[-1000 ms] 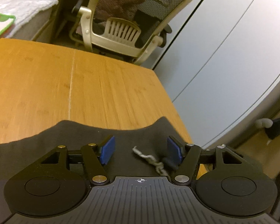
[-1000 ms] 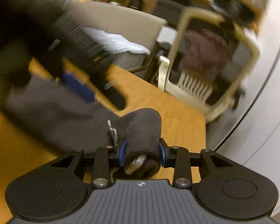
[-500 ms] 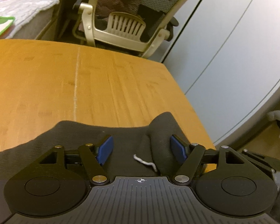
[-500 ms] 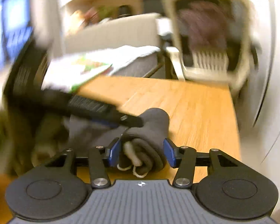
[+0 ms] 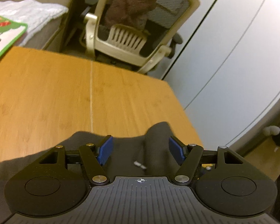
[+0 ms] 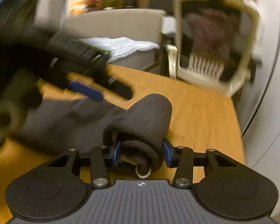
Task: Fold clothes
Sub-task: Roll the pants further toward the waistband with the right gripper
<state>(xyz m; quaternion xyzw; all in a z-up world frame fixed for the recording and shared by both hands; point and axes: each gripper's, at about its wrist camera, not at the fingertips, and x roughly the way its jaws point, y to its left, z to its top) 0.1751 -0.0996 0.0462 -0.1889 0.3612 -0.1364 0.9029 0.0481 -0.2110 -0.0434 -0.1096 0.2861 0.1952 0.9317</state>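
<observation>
A bamboo-toned desk [image 5: 69,97] fills the middle of both views, with a cream mesh office chair [image 5: 138,29] beyond its far edge at 12 o'clock and pale cabinet doors at 2 o'clock.

The dark grey garment [image 5: 121,149], apparently a sweatshirt with a ribbed cuff, lies on the near part of the desk. The right gripper [image 6: 141,152] has the rolled cuff end [image 6: 145,119] between its jaws, which are narrowing on it; both blue pads look to touch the fabric. The left gripper [image 5: 140,149] hovers over the cloth with its jaws moderately wide and easing inward, pressing on nothing, a white drawstring tip [image 5: 140,164] lying between them.

The likely trouble: the thick roll could slip out or unroll if the right jaws bite only its outer layer. The left jaws may catch the drawstring rather than cloth.

Both grippers tilt down toward the desk; from the right view the left one sits blurred at 10 o'clock.
</observation>
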